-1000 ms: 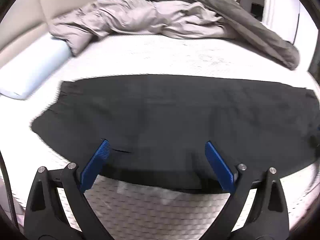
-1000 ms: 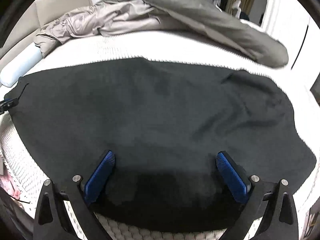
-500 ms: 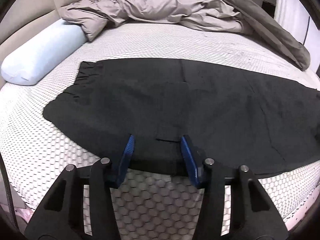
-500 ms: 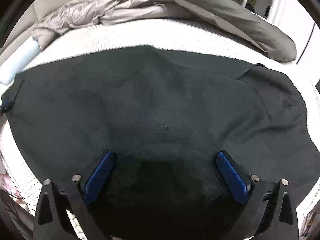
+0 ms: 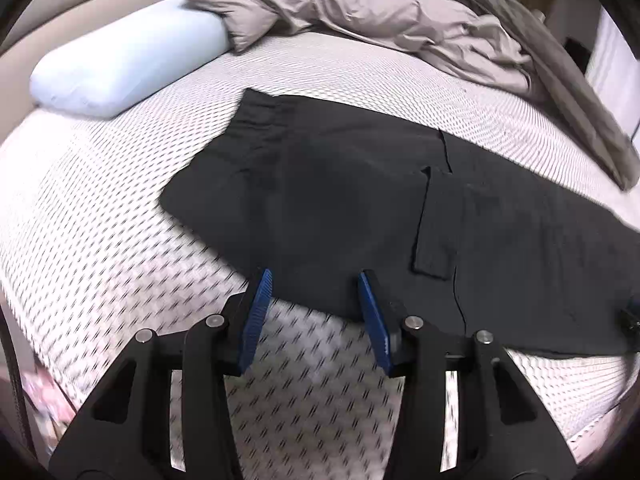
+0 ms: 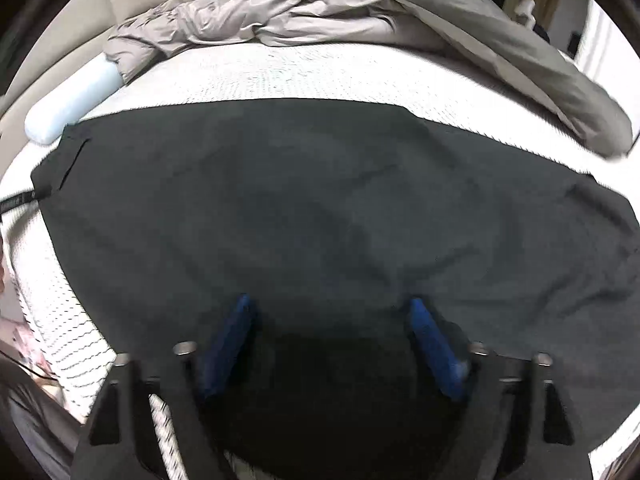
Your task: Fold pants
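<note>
The blue fingers point(image 5: 256, 316) of the left gripper point(image 5: 314, 280) are seen partly closed after a recent narrowing, straddling the near edge of the black pants point(image 5: 340, 200), which are spread flat on the white mattress point(image 5: 100, 240). In the right view, the right gripper point(image 6: 332, 308), its jaws just narrowed but still apart, is poised over the pants point(image 6: 320, 200) with fabric between them.

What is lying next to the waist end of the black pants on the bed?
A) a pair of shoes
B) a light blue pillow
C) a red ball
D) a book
B: a light blue pillow lies on the bed beside the waistband end of the black pants.
</note>
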`<state>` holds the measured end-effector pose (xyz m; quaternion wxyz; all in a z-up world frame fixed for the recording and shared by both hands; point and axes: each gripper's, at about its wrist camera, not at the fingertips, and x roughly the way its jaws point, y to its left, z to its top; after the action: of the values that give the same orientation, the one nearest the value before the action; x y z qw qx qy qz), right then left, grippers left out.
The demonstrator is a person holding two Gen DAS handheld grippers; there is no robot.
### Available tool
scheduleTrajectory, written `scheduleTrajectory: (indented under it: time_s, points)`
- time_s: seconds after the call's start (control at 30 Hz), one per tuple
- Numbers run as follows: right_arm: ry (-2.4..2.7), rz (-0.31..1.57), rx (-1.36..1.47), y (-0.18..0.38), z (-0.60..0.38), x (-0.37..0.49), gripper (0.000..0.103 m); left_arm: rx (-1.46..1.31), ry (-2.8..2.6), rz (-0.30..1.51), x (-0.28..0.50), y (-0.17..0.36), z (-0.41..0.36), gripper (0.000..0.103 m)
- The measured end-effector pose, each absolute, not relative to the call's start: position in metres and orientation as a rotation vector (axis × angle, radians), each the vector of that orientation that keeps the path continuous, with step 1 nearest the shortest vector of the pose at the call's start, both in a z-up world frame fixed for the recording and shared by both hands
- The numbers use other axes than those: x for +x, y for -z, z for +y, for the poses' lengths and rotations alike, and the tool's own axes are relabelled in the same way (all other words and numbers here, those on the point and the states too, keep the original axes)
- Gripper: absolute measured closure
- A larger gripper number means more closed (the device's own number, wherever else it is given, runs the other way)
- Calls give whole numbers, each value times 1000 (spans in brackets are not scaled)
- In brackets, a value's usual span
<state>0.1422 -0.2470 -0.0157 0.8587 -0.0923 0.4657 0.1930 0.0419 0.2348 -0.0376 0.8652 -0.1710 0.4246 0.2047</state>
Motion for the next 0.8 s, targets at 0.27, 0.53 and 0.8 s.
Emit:
scheduleTrajectory:
  time_s: [0.27, 0.53, 0.8]
  points:
    - [-386, 993, 3, 7, -307, 140, 32, -743, -353, 839, 26, 54, 277, 39]
    - [-354, 979, -105, 10, -289, 135, 25, -736, -465, 793, 63, 61, 283, 89]
    - [-108, 968, 107, -7, -413, 138, 24, -777, -454, 794, 58, 68, 289, 89]
